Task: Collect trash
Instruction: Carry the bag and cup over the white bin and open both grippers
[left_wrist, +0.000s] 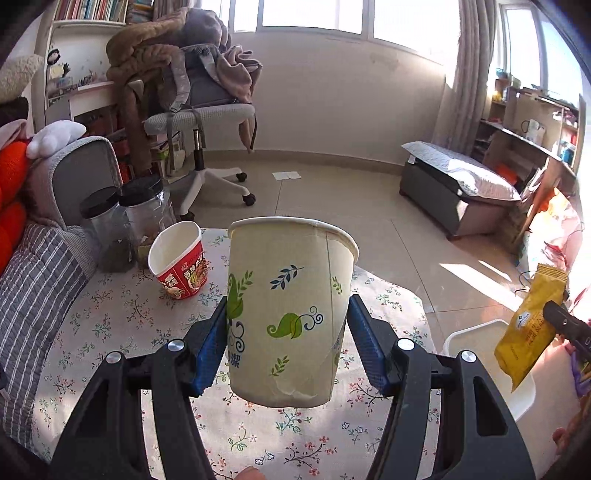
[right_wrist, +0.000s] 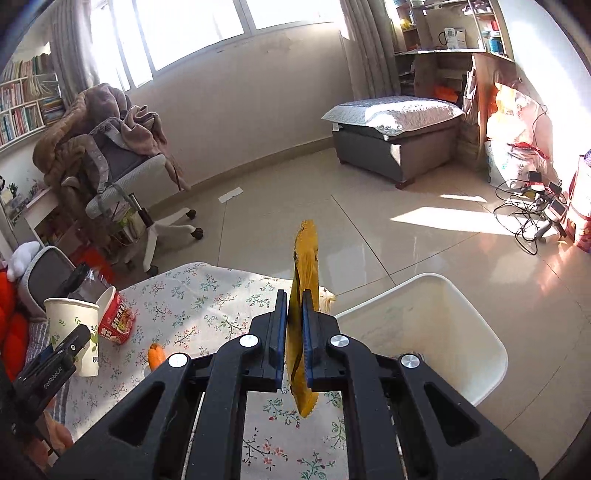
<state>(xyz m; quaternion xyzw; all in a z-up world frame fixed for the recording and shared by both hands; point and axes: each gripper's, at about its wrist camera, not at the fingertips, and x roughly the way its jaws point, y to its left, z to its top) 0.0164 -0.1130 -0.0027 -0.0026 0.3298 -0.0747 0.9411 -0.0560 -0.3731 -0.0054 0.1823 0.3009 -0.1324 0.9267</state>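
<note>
My left gripper (left_wrist: 287, 332) is shut on a cream paper cup with leaf prints (left_wrist: 291, 310) and holds it upright above the floral tablecloth (left_wrist: 122, 332). The cup also shows in the right wrist view (right_wrist: 74, 332). My right gripper (right_wrist: 294, 332) is shut on a flat yellow snack wrapper (right_wrist: 304, 266), held edge-on near the white trash bin (right_wrist: 476, 332). The wrapper (left_wrist: 532, 325) and bin (left_wrist: 480, 332) show at the right of the left wrist view. A red instant-noodle cup (left_wrist: 181, 262) lies tilted on the table.
Two clear jars with black lids (left_wrist: 125, 221) stand at the table's far left by a grey striped sofa (left_wrist: 33, 288). A small orange item (right_wrist: 156, 355) lies on the cloth. An office chair (left_wrist: 199, 122), a grey bench (left_wrist: 454, 188) and floor cables (right_wrist: 532, 206) lie beyond.
</note>
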